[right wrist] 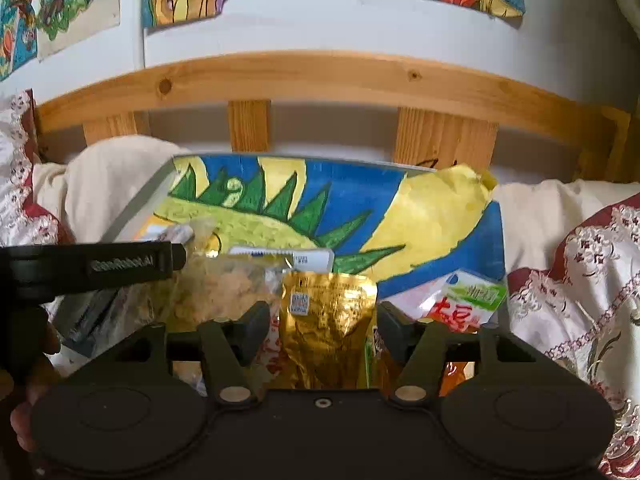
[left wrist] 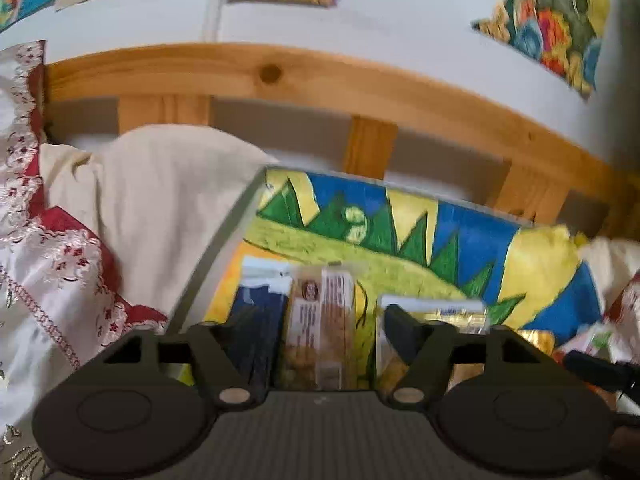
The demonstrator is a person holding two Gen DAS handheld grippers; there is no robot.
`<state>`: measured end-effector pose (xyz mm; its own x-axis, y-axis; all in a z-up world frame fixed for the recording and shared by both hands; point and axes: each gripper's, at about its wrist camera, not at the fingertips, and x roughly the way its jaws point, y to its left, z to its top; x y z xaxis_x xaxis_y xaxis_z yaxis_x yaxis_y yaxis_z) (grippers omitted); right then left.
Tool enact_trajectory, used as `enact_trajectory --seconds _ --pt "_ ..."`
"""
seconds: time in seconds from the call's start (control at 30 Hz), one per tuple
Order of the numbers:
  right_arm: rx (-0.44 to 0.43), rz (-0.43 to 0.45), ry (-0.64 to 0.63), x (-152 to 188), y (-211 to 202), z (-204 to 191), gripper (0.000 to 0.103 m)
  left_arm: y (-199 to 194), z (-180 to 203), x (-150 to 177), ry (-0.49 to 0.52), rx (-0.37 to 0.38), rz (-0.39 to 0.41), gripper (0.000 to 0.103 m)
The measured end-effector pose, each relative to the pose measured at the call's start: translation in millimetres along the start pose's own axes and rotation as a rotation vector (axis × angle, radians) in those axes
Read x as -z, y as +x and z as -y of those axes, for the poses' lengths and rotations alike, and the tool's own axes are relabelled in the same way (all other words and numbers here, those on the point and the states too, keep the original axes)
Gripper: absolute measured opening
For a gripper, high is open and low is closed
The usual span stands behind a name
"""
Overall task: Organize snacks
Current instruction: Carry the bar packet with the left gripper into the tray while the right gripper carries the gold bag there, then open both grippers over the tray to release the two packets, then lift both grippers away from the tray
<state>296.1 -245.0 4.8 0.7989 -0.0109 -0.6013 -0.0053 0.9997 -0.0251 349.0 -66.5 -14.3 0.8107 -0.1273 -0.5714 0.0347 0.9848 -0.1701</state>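
The left claw [right wrist: 176, 258] has "GenRobot.AI" written on its side. Red signs mark a white and green packet [right wrist: 466, 300] to the right of the right claw [right wrist: 318, 328]. A gold packet [right wrist: 328, 320] lies loose between the right claw's open fingers. A brown snack bar [left wrist: 320, 320] lies loose between the left claw's open fingers.

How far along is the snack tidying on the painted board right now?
Looks partly done: a dark blue packet and a clear-wrapped biscuit bar lie side by side on the painted board. Nothing is in hand: the left gripper and right gripper have their jaws open, the right one either side of a gold foil pouch. That pouch and a red-and-green packet still lie jumbled.
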Motion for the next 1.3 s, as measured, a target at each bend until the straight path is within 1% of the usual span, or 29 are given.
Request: enact_trajectory --seconds 0.03,0.1,0.17,0.23,0.3,0.33,0.37,0.47,0.57,0.8,1.0,1.1,1.3 --pt "-0.001 0.012 0.004 -1 -2 0 0.068 -4 -2 -1 -0.01 0.001 0.014 0.081" --pt "-0.003 0.038 0.016 -3 -6 1 0.078 -12 -3 -4 -0.019 0.0 0.037 0.084" --pt "-0.008 0.065 0.027 -5 -13 2 0.081 -21 -5 -7 -0.028 -0.008 0.059 0.088" --pt "-0.016 0.083 0.035 -8 -18 2 0.086 -32 -7 -9 -0.038 -0.017 0.083 0.095" --pt "-0.023 0.107 0.041 -10 -25 2 0.09 -43 -10 -10 -0.045 -0.029 0.108 0.099" --pt "-0.024 0.118 0.044 -12 -28 3 0.092 -49 -12 -11 -0.046 -0.035 0.119 0.1" --pt "-0.027 0.131 0.051 -14 -32 3 0.096 -55 -14 -12 -0.046 -0.042 0.129 0.101" --pt "-0.036 0.167 0.073 -17 -45 6 0.097 -75 -20 -14 -0.048 -0.064 0.155 0.102" --pt "-0.05 0.196 0.087 -19 -59 8 0.102 -95 -26 -14 -0.051 -0.08 0.179 0.102" --pt "-0.08 0.277 0.064 -11 -102 4 0.102 -150 -41 -6 -0.046 -0.121 0.233 0.102" --pt "-0.114 0.351 0.022 -4 -144 -4 0.102 -193 -55 7 -0.046 -0.148 0.246 0.102" --pt "-0.127 0.369 0.009 1 -161 -10 0.102 -211 -61 15 -0.034 -0.158 0.242 0.102" --pt "-0.158 0.373 -0.032 19 -191 -24 0.102 -242 -73 38 -0.012 -0.169 0.226 0.102"
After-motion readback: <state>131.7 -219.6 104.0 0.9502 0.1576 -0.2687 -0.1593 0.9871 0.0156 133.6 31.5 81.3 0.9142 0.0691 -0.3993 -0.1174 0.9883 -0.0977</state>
